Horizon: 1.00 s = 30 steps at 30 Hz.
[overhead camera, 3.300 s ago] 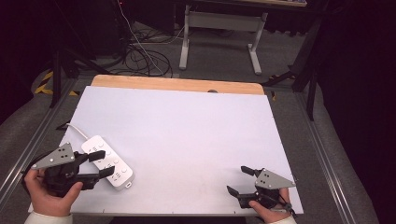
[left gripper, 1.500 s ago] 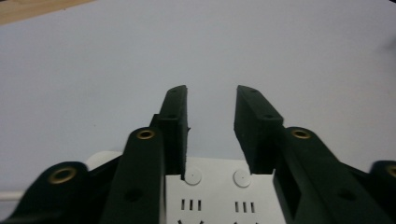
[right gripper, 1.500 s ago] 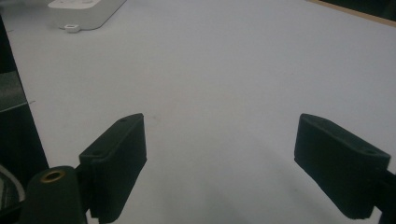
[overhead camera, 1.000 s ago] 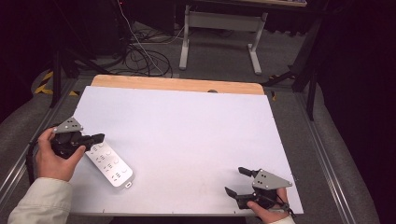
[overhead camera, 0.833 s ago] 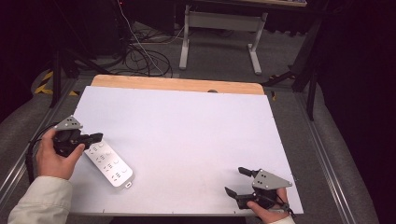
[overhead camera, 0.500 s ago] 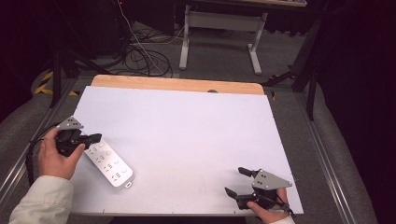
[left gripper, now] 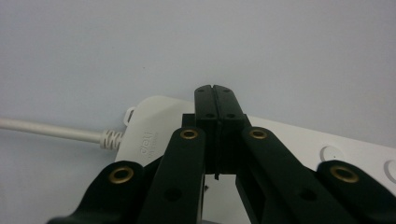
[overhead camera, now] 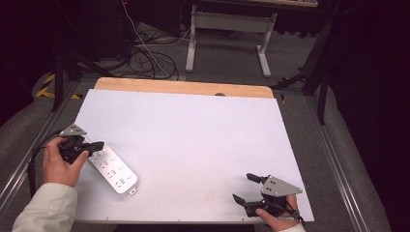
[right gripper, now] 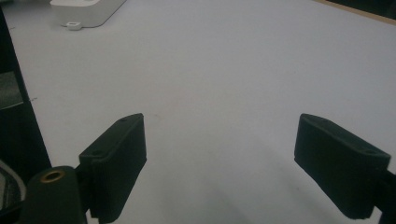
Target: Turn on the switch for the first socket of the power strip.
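Observation:
A white power strip [overhead camera: 114, 169] lies slantwise near the left edge of the white table top [overhead camera: 193, 130]. My left gripper [overhead camera: 96, 144] is over the strip's far end, where the cable comes out. In the left gripper view its jaws are pressed together with nothing between them, my left gripper [left gripper: 215, 91] hovering over the power strip [left gripper: 289, 140] beside its cable [left gripper: 51, 131]. My right gripper [overhead camera: 244, 188] sits at the front right, jaws wide apart. In the right gripper view my right gripper [right gripper: 219, 161] spans bare table, with the power strip [right gripper: 86, 9] far off.
A wooden strip [overhead camera: 183, 88] runs along the table's far edge. Metal rails [overhead camera: 338, 159] line both sides. Behind the table, loose cables [overhead camera: 145, 58] lie on the floor beside a desk frame [overhead camera: 227, 34].
Since 3.3 s ago my left gripper has moved from the strip's near side up to its cable end. Over the last second it has barely shifted. The right gripper has stayed put.

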Each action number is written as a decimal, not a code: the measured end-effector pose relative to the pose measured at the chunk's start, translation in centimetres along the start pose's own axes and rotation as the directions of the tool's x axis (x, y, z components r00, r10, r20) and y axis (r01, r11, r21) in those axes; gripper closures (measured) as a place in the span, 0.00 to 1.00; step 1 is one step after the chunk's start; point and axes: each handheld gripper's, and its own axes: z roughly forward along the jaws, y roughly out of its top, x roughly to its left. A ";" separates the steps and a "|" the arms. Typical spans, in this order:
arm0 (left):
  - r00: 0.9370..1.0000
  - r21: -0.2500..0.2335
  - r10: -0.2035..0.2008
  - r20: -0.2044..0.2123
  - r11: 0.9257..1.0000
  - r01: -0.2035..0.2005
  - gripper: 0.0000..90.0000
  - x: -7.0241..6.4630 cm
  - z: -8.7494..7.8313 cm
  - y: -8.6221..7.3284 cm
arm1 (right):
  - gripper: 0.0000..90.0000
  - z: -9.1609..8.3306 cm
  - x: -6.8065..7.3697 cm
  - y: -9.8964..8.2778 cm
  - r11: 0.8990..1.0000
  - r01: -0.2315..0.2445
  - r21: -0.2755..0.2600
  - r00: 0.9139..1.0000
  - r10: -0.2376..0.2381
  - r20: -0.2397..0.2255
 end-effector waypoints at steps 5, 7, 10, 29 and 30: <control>1.000 0.020 0.002 -0.003 1.000 -0.002 1.00 0.0 0.4 -0.2 | 0.19 0.0 0.0 0.0 1.000 -0.001 0.002 1.000 0.001 -0.002; 0.999 0.032 0.019 -0.027 0.999 -0.018 1.00 0.1 0.6 -0.2 | 0.19 0.0 0.0 0.0 1.000 -0.001 0.002 1.000 0.001 -0.004; 1.000 0.029 0.012 -0.015 1.000 -0.012 1.00 0.0 0.8 -0.3 | 0.19 0.0 0.0 -0.1 1.000 -0.004 0.000 1.000 0.004 -0.004; 1.000 0.013 -0.008 -0.023 1.000 0.008 1.00 -0.1 1.3 -0.5 | 0.19 0.0 0.0 -0.1 1.000 -0.002 0.001 1.000 0.002 -0.009; 1.000 0.013 -0.010 -0.022 1.000 0.010 1.00 -0.1 1.3 -0.5 | 0.19 0.0 0.0 -0.1 1.000 -0.003 0.000 1.000 0.003 -0.008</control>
